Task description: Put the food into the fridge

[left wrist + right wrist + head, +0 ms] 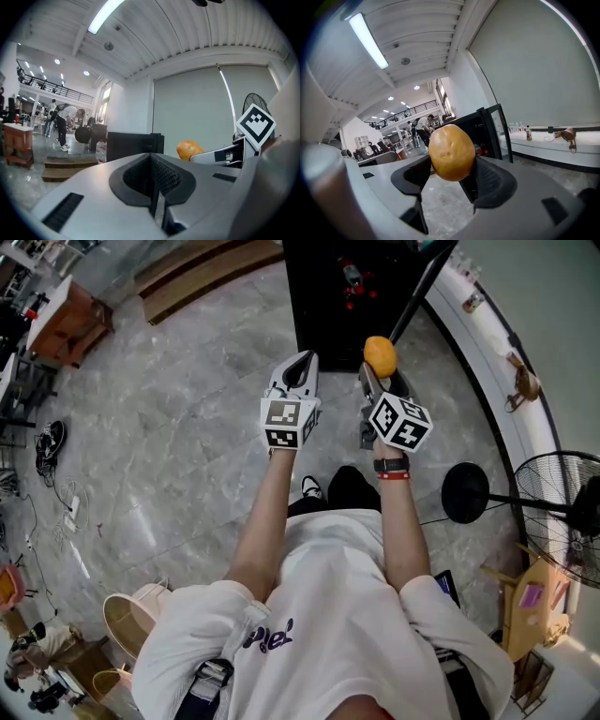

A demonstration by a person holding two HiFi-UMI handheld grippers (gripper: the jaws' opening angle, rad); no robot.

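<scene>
A yellow-orange, potato-like food [380,355] sits between the jaws of my right gripper [378,371], which is shut on it and held in the air. In the right gripper view the food [451,152] fills the gap between the dark pads [494,180]. Just ahead stands the black fridge [352,296] with its door [420,287] swung open; red items show inside. The right gripper view also shows the fridge [480,126] behind the food. My left gripper [300,362] is beside the right one, shut and empty [157,197]. From it I see the food [190,149] to the right.
A standing fan [567,498] and a round black base [466,491] stand right of the person. A white curved ledge [487,343] runs along the right wall. A wooden platform [202,273] lies far left of the fridge. Baskets [131,615] sit behind at the left.
</scene>
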